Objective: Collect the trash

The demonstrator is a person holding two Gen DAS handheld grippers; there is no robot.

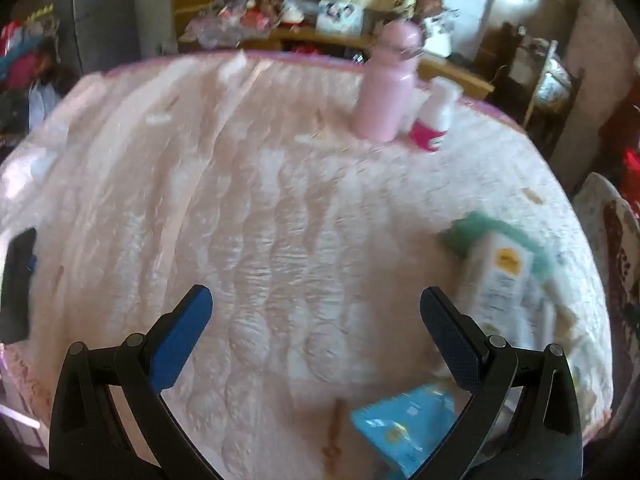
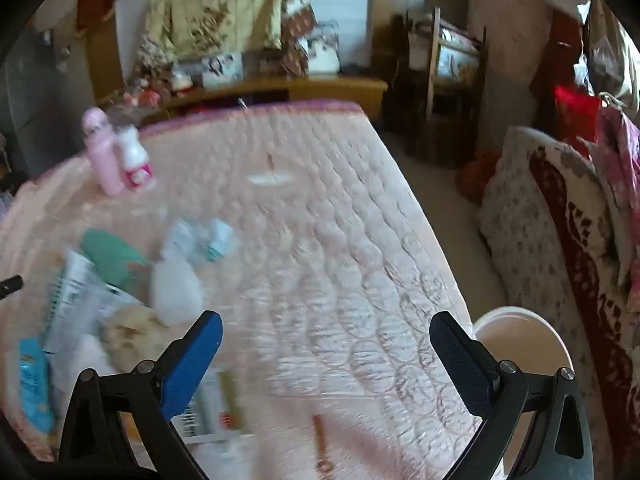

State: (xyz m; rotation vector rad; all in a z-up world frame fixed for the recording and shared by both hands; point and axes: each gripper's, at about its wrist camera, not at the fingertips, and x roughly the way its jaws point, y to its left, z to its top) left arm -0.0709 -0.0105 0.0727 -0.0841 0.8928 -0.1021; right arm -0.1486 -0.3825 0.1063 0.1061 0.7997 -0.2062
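**Both tongs spread above the littered mattress**

The left tongs [image 1: 316, 304] and right tongs [image 2: 326, 330] stand wide apart, holding nothing, above the quilted pink mattress [image 2: 340, 208]. The trash is heaped toward its near edge: a blue wrapper [image 1: 404, 420], a white carton [image 1: 500, 280], a green packet [image 2: 112, 258], a crumpled plastic bottle [image 2: 200, 242]. A pink bottle [image 1: 386, 84] and white bottle [image 1: 434, 116] stand upright together near the far edge. A white bucket [image 2: 520, 336] sits beside the mattress's right edge.
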